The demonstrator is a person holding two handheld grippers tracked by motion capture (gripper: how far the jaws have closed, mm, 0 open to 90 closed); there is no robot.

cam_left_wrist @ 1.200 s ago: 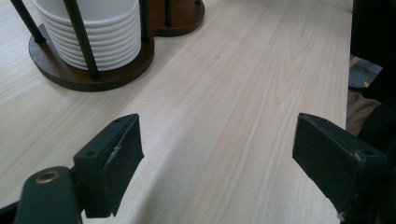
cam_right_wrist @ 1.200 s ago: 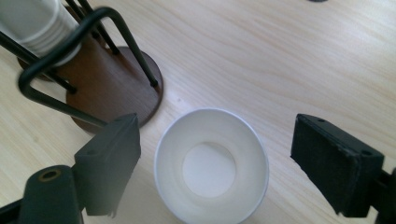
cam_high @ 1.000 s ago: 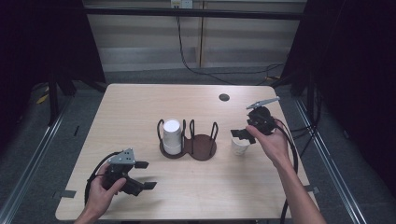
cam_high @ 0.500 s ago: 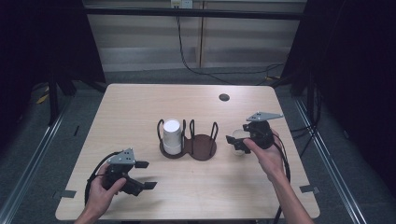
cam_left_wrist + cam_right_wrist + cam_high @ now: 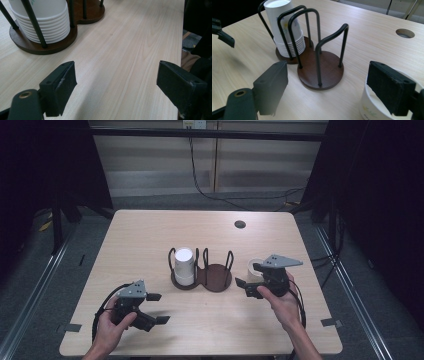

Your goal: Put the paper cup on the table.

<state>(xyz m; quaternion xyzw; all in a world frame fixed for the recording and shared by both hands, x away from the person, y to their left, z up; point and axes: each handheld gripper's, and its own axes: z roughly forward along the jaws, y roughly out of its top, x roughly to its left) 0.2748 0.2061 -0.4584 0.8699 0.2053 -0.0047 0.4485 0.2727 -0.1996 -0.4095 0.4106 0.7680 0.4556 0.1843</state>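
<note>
A dark wooden two-bay cup holder [image 5: 218, 279] with black wire posts stands mid-table. Its left bay holds a stack of upside-down white paper cups [image 5: 183, 265]; the right bay [image 5: 322, 72] is empty. A single white cup [image 5: 252, 266] stands upright on the table just right of the holder. My right gripper [image 5: 247, 276] is open beside it; in the right gripper view one jaw hangs over the cup's rim [image 5: 374, 110] and the other is far from it. My left gripper [image 5: 159, 308] is open at the front left, over bare wood, with the cup stack [image 5: 47, 22] ahead.
The light wooden table [image 5: 150, 235] has a round cable hole [image 5: 240, 224] near its back right. Cables trail from both grippers. Dark floor and metal rails surround the table; its right edge lies close to the right hand.
My right hand came forward and slightly left from behind the single cup, lowering beside it. The cup, the holder and the left gripper stayed put.
</note>
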